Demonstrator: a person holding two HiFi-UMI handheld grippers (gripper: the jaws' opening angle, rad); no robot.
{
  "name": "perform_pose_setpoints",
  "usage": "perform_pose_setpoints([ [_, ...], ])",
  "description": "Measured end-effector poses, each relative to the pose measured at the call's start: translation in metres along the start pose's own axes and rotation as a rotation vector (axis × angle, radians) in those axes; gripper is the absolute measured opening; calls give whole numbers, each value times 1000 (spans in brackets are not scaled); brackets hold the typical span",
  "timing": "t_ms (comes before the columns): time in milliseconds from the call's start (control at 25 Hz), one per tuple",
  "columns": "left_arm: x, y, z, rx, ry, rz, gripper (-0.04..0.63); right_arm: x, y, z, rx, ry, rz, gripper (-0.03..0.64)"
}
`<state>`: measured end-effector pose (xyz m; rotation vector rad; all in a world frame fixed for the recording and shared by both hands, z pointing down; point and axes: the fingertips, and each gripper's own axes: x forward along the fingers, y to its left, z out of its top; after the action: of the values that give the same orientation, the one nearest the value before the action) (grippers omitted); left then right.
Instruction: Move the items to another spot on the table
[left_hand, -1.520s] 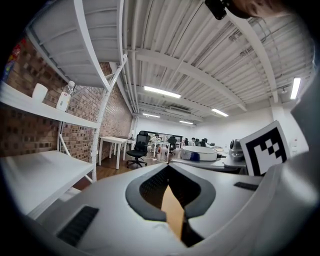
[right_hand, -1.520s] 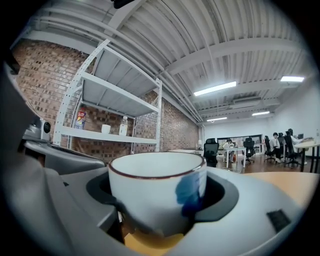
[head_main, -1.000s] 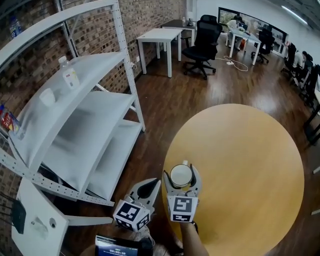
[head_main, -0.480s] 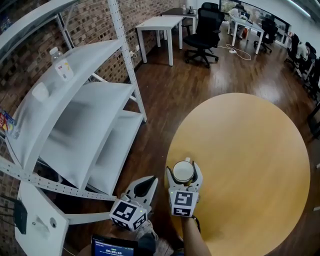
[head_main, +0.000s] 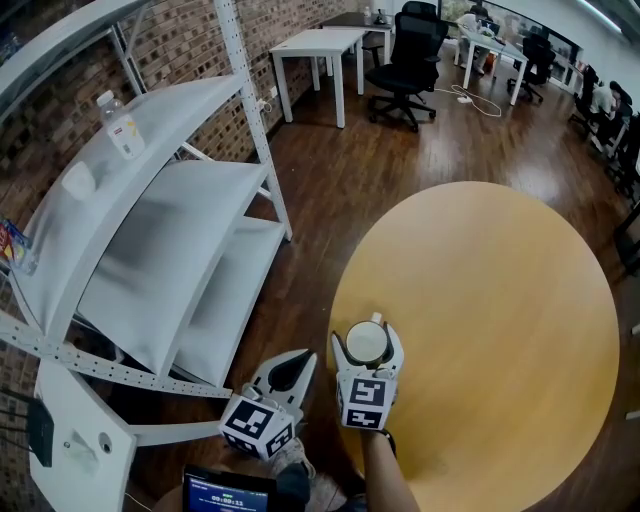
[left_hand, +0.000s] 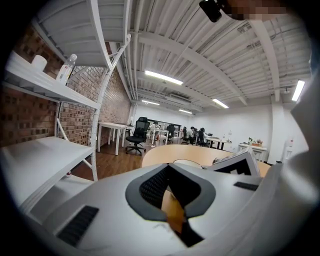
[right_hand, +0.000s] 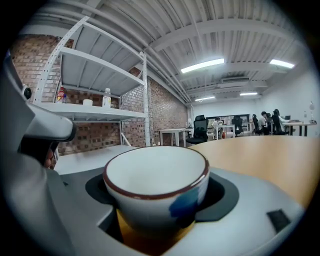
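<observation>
Leftmost, we saw left gripper beside table edge, jaws pressed together, empty. Right gripper pinched cup over table's near-left rim. Risk, we judged: curved wall slipping from jaws, cup dropping past edge. Cup looked white, brown-rimmed, blue patch on side, empty, upright, glazed, likely brittle.

Cup underside out of sight

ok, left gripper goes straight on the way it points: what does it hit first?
Likely the round table, at its near edge: the left gripper, jaws shut, sits off that edge pointing at it. The right gripper holding the cup lies right of that line. Height unclear.
</observation>
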<state>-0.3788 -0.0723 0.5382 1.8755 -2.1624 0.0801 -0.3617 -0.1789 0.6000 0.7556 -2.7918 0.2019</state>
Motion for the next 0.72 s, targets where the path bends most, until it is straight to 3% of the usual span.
perform_pose_setpoints([
  [320,-6,-6,-2,4,6,-4,6,-4,-1,-9,21,51,28,434],
  [720,-16,-10,-2,8,0,-5,6,-12,3,-5,69,41,65,457],
])
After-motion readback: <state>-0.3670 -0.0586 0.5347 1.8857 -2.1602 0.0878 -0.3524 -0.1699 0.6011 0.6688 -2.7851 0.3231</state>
